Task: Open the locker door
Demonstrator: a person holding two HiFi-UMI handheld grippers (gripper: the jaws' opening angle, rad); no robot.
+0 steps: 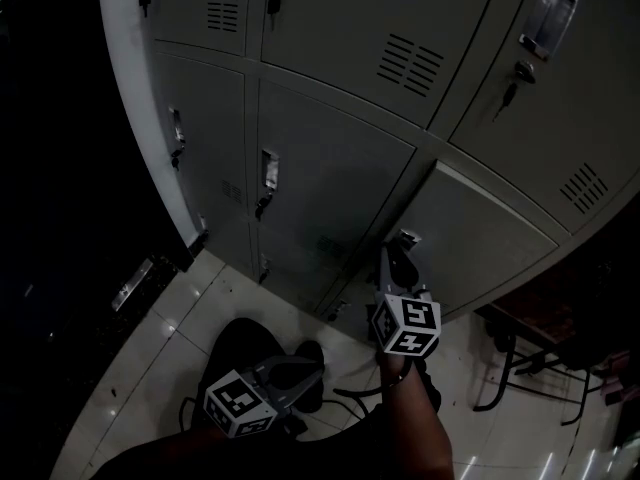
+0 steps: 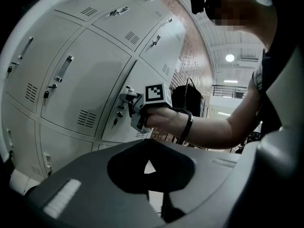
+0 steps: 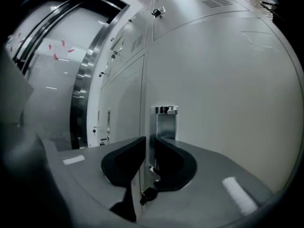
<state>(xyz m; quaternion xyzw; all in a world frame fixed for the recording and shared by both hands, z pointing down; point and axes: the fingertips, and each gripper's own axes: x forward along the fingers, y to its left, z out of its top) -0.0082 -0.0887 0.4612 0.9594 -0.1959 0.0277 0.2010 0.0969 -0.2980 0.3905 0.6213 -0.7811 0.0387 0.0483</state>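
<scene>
Locker door (image 3: 228,89) stands directly ahead of the right gripper (image 3: 150,141), whose jaws clamp its metal handle (image 3: 164,123). Grasp looks made; next calls for a steady pull outward. Left gripper (image 2: 149,167) hangs clenched, empty.

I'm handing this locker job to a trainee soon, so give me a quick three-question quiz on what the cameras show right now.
1. True or false: the left gripper is touching a locker.
2. What do the jaws of the right gripper close on? A) a key B) the locker door handle C) a vent slot
3. Fill in: the left gripper's jaws are ____, with nothing held.
Key: 1 false, it hangs clear of the lockers; 2 B; 3 shut.
</scene>
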